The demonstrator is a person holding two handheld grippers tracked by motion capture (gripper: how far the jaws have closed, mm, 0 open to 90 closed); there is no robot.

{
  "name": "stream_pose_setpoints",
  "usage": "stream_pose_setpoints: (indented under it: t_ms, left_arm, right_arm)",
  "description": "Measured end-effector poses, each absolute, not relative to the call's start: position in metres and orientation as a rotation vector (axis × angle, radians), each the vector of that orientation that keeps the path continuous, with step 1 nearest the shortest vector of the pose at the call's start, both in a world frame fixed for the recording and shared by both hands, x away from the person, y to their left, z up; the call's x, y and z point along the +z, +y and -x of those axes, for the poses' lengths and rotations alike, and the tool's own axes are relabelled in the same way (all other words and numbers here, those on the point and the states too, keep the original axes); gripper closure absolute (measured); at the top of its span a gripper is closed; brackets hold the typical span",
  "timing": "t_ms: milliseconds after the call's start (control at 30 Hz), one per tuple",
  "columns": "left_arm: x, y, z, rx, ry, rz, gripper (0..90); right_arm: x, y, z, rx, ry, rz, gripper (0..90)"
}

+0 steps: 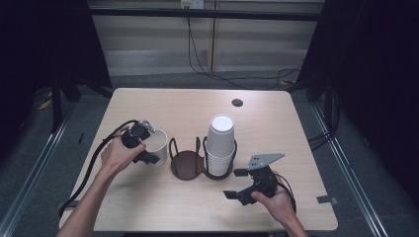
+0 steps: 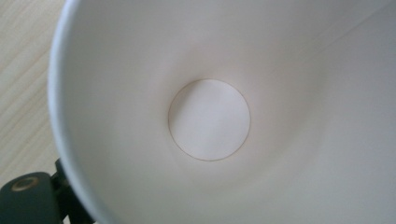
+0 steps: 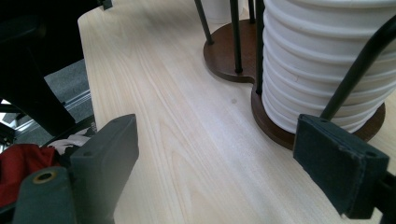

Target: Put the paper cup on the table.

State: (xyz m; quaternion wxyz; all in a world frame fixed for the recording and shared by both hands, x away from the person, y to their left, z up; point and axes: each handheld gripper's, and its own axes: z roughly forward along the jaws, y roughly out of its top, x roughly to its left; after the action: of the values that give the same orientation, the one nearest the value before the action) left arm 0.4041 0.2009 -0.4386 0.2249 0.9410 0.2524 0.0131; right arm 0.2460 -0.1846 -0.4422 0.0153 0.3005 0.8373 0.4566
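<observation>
White paper cup (image 1: 157, 140) rim pinched by left tongs (image 1: 148, 158), right tongs (image 1: 236, 183) wide, empty.

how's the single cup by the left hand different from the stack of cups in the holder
The single cup stands mouth up on the table, left of the holder; the stack sits bottom up inside the holder's right ring. The single cup is low; the stack, many cups nested, stands much taller. Both are plain white.
</observation>
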Motion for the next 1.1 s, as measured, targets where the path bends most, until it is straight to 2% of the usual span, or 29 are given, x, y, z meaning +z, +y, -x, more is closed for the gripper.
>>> stream_pose_setpoints:
  t_ms: [100, 300, 433, 500, 700, 833, 1033, 1100]
  left_arm:
    - [-0.438, 0.204, -0.4, 0.021, 0.7, -2.585, 15.8]
    - [-0.44, 0.212, -0.392, 0.027, 0.74, -2.547, 15.7]
    - [-0.449, 0.22, -0.387, -0.043, 0.785, -2.508, 16.3]
    - [-0.45, 0.223, -0.384, -0.003, 0.795, -2.513, 16.4]
    - [-0.443, 0.235, -0.375, 0.003, 0.779, -2.441, 16.6]
    - [-0.442, 0.237, -0.366, 0.076, 0.808, -2.398, 16.3]
    - [-0.444, 0.249, -0.356, 0.076, 0.826, -2.307, 16.6]
    - [-0.443, 0.25, -0.35, 0.124, 0.805, -2.285, 18.0]
  right_arm:
    - [-0.442, -0.185, -0.246, 1.421, 2.604, -0.936, 14.3]
    - [-0.442, -0.183, -0.246, 1.416, 2.61, -0.932, 14.3]
    - [-0.442, -0.184, -0.246, 1.415, 2.606, -0.936, 14.3]
    - [-0.442, -0.184, -0.246, 1.416, 2.605, -0.939, 14.3]
    - [-0.443, -0.183, -0.246, 1.415, 2.602, -0.938, 14.3]
    - [-0.442, -0.184, -0.245, 1.407, 2.598, -0.943, 14.3]
    - [-0.441, -0.186, -0.245, 1.416, 2.584, -0.949, 14.2]
    - [-0.441, -0.186, -0.245, 1.414, 2.584, -0.95, 14.3]
